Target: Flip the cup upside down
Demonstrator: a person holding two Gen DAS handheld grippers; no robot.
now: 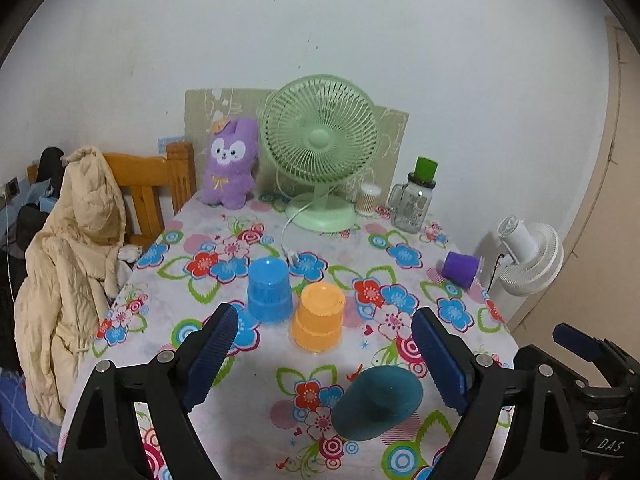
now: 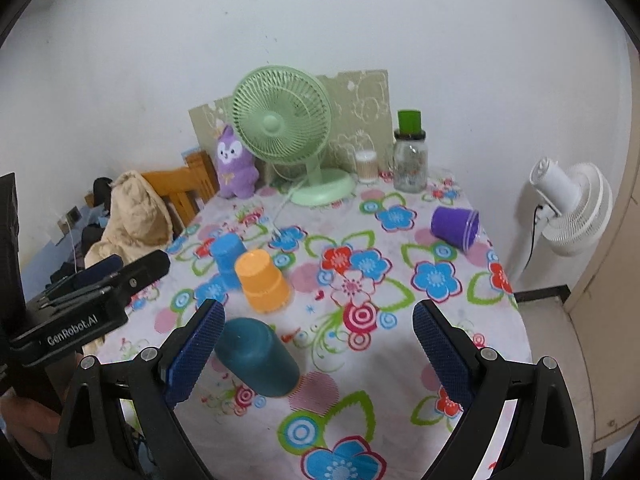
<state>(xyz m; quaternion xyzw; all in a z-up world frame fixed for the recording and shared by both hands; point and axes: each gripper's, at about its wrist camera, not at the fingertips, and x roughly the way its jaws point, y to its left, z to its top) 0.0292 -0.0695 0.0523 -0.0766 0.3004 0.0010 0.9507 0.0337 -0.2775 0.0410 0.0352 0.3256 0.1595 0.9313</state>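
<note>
A teal cup (image 1: 378,402) lies on its side on the flowered tablecloth, near the front; it also shows in the right wrist view (image 2: 256,360). A blue cup (image 1: 269,290) and an orange cup (image 1: 319,317) stand upside down behind it. A purple cup (image 1: 460,269) lies on its side at the right edge. My left gripper (image 1: 326,354) is open and empty, above the teal cup. My right gripper (image 2: 318,350) is open and empty, the teal cup close to its left finger (image 2: 196,354).
A green desk fan (image 1: 320,148), a purple plush toy (image 1: 230,162), a cotton-swab jar (image 1: 368,199) and a glass mug with a green cup on it (image 1: 412,204) stand at the back. A wooden chair with a beige coat (image 1: 76,248) is left. A white floor fan (image 2: 568,208) is right.
</note>
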